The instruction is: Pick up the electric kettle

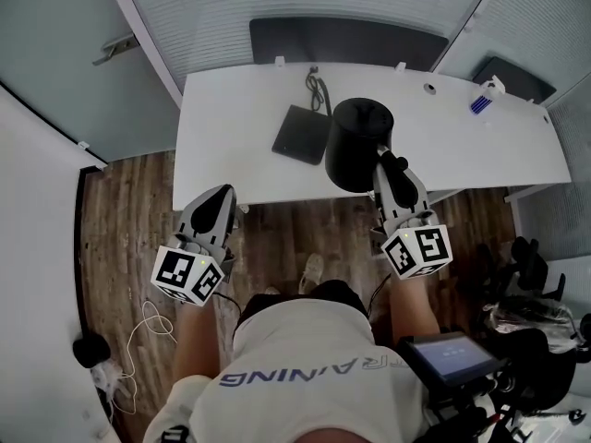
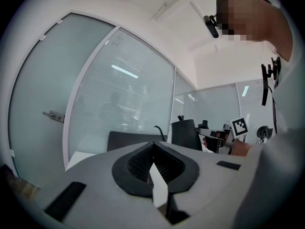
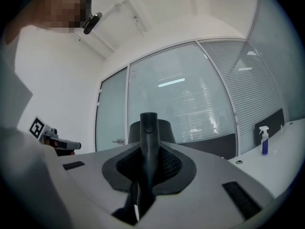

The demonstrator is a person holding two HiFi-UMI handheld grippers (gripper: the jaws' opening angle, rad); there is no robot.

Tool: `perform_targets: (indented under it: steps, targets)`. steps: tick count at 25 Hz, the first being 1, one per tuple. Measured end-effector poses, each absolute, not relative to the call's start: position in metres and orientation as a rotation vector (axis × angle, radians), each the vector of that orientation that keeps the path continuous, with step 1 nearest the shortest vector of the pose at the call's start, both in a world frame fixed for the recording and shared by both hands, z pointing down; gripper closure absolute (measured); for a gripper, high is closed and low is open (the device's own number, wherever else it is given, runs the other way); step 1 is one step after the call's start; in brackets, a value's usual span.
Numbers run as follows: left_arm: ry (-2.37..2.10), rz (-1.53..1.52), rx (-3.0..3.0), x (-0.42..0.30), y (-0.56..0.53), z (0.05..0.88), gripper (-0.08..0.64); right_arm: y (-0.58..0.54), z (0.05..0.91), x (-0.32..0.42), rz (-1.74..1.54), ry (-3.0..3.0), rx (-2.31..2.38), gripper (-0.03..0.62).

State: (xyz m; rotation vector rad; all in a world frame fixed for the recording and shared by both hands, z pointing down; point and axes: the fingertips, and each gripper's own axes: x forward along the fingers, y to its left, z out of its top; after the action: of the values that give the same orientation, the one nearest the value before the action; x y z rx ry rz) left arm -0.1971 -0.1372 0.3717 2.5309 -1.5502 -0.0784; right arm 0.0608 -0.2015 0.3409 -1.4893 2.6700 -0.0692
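Head view: looks from the person's head steeply down, from high above the white table [image 1: 231, 127].
Left gripper view: sits on the left gripper [image 2: 153, 149] and looks level along its jaws toward the glass wall [image 2: 119, 104].
Right gripper view: sits on the right gripper [image 3: 148, 151], very near the electric kettle [image 3: 164, 128].
Shared: all three see the electric kettle.

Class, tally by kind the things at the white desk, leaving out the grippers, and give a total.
kettle: 1
flat black pad: 1
spray bottle: 1
Total: 3
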Motion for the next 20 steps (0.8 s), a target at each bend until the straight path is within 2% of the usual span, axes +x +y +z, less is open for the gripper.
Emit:
perform_targets:
  steps: [13,20]
  targets:
    - [-1.466,-0.039,2.614,-0.209,-0.072,0.36,0.548,-0.104,0.309,0.034,0.073,2.717,-1.441,0.532]
    - [-1.476,-0.065,2.623,-0.188,-0.07,0.346,0.548,-0.092,0.304,0.052,0.057,2.739,-1.394,0.532]
